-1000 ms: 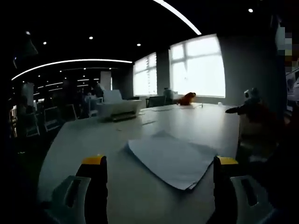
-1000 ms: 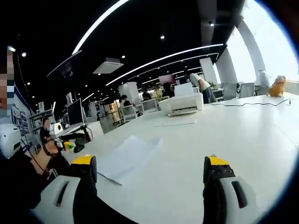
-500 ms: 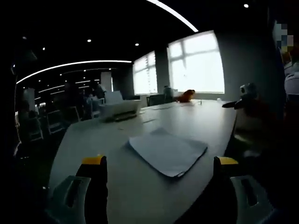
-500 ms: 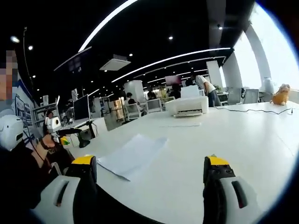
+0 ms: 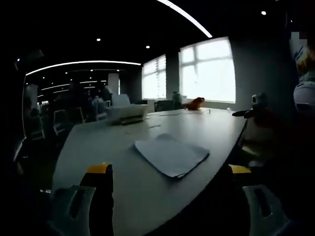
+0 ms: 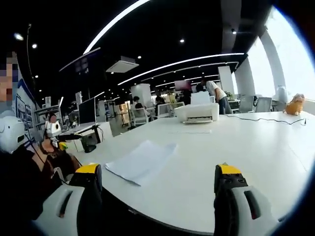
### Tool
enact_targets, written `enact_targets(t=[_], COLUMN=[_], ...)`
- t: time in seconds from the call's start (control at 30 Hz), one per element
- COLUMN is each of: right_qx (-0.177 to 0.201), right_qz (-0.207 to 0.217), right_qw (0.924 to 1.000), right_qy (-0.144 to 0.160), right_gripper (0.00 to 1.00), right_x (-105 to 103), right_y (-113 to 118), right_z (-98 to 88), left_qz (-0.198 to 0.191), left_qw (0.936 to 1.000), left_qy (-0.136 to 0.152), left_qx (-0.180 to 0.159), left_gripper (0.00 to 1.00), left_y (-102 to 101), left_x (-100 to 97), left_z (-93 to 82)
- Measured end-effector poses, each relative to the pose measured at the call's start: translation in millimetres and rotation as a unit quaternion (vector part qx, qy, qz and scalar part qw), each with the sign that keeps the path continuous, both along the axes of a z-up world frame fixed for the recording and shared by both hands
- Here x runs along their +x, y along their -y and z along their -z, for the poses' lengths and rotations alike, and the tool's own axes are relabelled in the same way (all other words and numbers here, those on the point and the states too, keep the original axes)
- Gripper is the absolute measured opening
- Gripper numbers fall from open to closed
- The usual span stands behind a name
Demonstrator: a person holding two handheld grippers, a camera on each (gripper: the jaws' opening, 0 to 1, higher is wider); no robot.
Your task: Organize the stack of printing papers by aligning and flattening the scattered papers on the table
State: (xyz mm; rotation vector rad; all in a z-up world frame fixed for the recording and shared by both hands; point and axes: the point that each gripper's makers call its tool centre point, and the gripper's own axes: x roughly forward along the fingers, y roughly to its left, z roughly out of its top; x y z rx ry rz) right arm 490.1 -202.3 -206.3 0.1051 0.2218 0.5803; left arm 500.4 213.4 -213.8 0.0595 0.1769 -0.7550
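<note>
A flat stack of white printing papers (image 5: 171, 155) lies near the table's edge, a short way beyond my left gripper (image 5: 167, 172), whose yellow-tipped jaws stand wide apart with nothing between them. In the right gripper view the same stack (image 6: 141, 161) lies ahead and to the left. My right gripper (image 6: 156, 174) is open and empty, held back over the table's rim. The sheets look roughly squared, with a few edges slightly offset.
The long white table (image 6: 236, 147) stretches away. A white printer (image 6: 197, 112) sits at its far end with a loose sheet (image 6: 186, 132) before it. An orange plush toy (image 6: 295, 104) rests by the windows. A person (image 6: 29, 172) is at the left; another stands behind the printer.
Both views have pulled back from the table, so the paper stack now looks smaller and farther off, and the table's near edge shows. The papers themselves have not moved.
</note>
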Motion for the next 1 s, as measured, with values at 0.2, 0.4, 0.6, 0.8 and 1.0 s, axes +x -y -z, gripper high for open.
enact_targets(t=[0.2, 0.4, 0.6, 0.8, 1.0], right_qx=[-0.010, -0.025, -0.028, -0.028, -0.028], right_qz=[0.002, 0.007, 0.011, 0.008, 0.006], right_qw=[0.9999, 0.9997, 0.9995, 0.9996, 0.9996], right_qy=[0.001, 0.000, -0.002, -0.002, 0.001], right_gripper=[0.90, 0.90, 0.90, 0.90, 0.90], right_x=[-7.0, -11.4, -10.5, -10.7, -11.5], right_y=[0.8, 6.0, 8.5, 6.2, 5.3], right_z=[-1.3, -1.6, 0.7, 0.5, -2.2], left_qz=[-0.015, -0.027, -0.032, -0.023, -0.020], left_qw=[0.9999, 0.9996, 0.9995, 0.9997, 0.9997], left_qy=[0.001, 0.001, -0.004, -0.007, -0.011], left_qx=[-0.001, -0.009, -0.006, -0.007, -0.009], left_gripper=[0.97, 0.97, 0.97, 0.97, 0.97], left_y=[-8.0, -14.9, -16.5, -11.6, -9.7], left_x=[-5.2, -8.9, -8.8, -11.8, -13.0], left_z=[-3.2, -5.1, -0.8, -0.8, 1.4])
